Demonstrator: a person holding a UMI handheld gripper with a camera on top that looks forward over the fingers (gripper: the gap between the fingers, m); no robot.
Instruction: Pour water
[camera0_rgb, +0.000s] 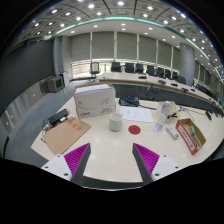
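So the tool (112, 160) is hanging back over the near edge of the table (105, 150) with its two fingers spread wide and nothing between them. Both purple pads (78, 158) are showing with plain tabletop in the gap, so it's carrying nothing right now.

Looks to me like this is the very start of the pour: the approach is what's happening, and no grasp is made yet. The stuff that matters is sitting well ahead of the fingers. There's a small white cup (116, 121) straight ahead, next to a red coaster (135, 129), and further ahead to the right a pale bottle or jug thing (166, 112). I can't really tell which of them is holding the water, or whether there's any in either.

Other bits: a white box (94, 100) beyond the cup and a little to the left, a brown cardboard sheet (67, 134) ahead on the left, and an orange-edged box (190, 134) off to the right.

My guess for the next move: it's going to need to travel forward and to the right, line the open fingers up around the pale container, close on it, then carry it over the cup. The thing to watch is the grip, since a tall container could tip easily.
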